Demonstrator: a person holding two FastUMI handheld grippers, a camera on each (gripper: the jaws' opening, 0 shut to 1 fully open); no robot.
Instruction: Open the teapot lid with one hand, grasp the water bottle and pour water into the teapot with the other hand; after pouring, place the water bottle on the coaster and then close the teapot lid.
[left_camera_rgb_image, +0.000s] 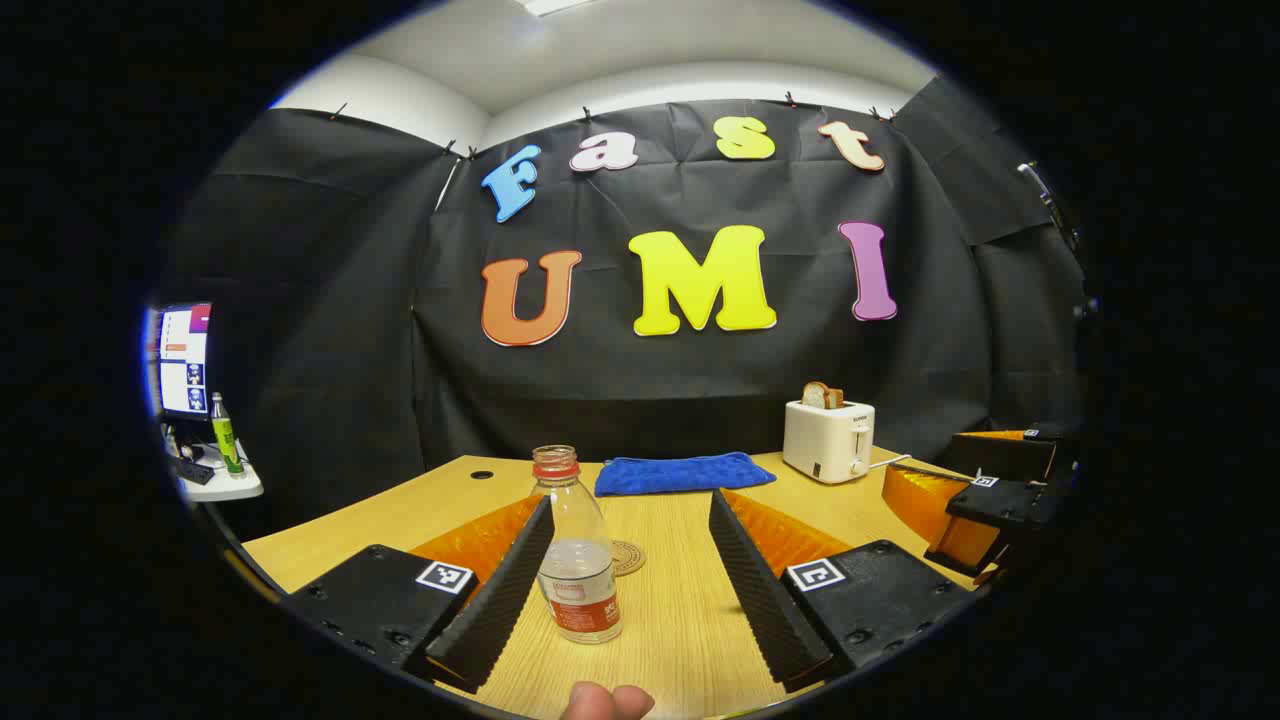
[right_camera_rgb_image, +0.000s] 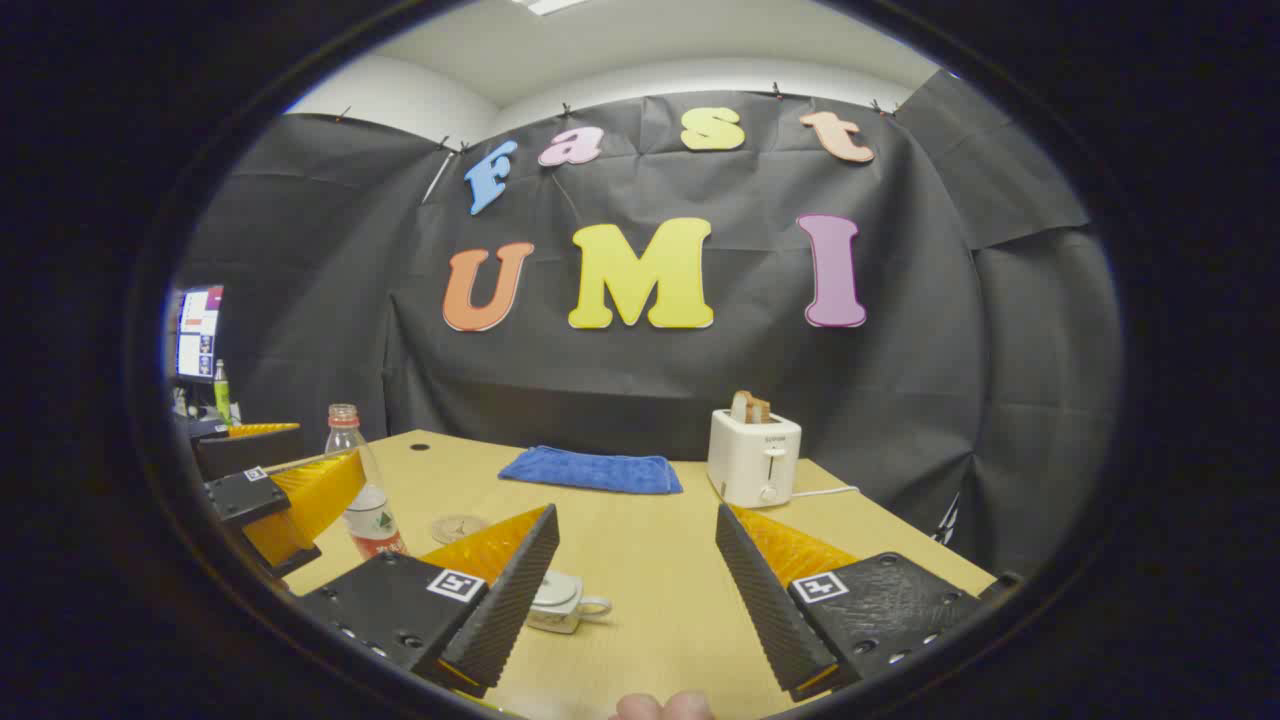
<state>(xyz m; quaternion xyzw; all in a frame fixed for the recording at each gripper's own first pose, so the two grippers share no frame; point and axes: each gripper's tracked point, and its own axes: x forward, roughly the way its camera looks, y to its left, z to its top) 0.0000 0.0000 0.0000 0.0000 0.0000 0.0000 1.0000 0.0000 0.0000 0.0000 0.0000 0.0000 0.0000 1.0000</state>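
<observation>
The water bottle (left_camera_rgb_image: 577, 560) is seen upright on the surface (left_camera_rgb_image: 680, 620), uncapped and partly filled, just inside the left tool (left_camera_rgb_image: 630, 585), close against that tool's left finger; contact cannot be confirmed. The left tool is held wide apart, with nothing gripped. A round coaster (left_camera_rgb_image: 627, 557) is noted just behind and to the right of the bottle. In the right gripper view the teapot (right_camera_rgb_image: 560, 602) is seen low on the surface, partly hidden by the right tool's left finger, its handle pointing right and its lid in place. The right tool (right_camera_rgb_image: 635, 590) is likewise spread wide and holds nothing.

The surface is a light wood-grain top with a cable hole near its far edge. A folded blue cloth (left_camera_rgb_image: 685, 472) is laid toward the back, and a white toaster (left_camera_rgb_image: 829, 440) holding bread stands to its right. The booth is walled in black cloth beneath a white ceiling. A monitor (left_camera_rgb_image: 184, 360) and a green bottle (left_camera_rgb_image: 226, 437) are seen at far left on a side shelf.
</observation>
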